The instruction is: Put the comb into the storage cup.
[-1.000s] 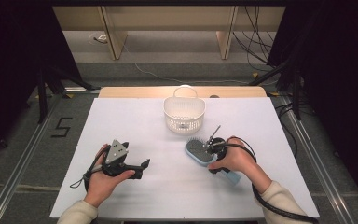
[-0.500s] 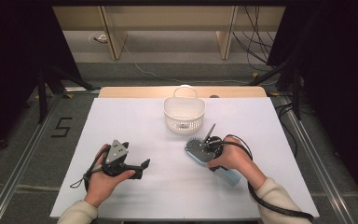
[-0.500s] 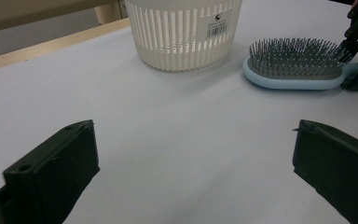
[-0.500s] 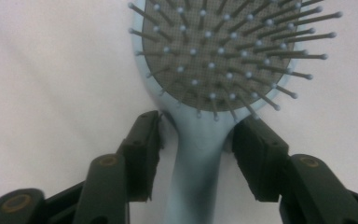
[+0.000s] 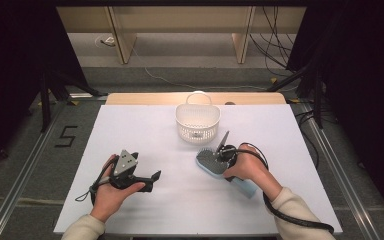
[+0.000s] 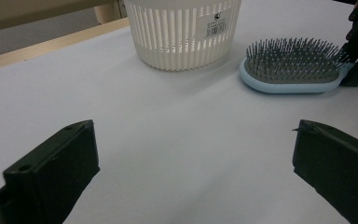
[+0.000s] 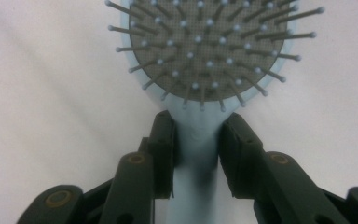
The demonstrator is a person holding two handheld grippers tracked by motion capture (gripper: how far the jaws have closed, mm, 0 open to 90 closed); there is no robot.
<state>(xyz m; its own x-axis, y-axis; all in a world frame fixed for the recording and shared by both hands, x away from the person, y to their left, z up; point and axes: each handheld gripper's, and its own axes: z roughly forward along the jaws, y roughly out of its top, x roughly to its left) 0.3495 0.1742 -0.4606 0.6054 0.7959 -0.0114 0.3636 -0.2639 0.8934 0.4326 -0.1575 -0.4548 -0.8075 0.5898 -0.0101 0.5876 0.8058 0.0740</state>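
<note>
Closing since the earlier frame, the right gripper (image 7: pixel 196 140) now clamps the smooth blue handle of the bristled hairbrush (image 7: pixel 209 51); left gripper (image 6: pixel 191 168) stands wide.

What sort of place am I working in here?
Probably a lab recording bay, not a home: a bare white tabletop stands between black curtains, loose cables run over the grey floor, and a "5" marking sits on that floor.

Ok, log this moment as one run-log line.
right gripper: jaws just closed on hairbrush neck | left gripper: open, idle | basket: upright beyond brush
</note>
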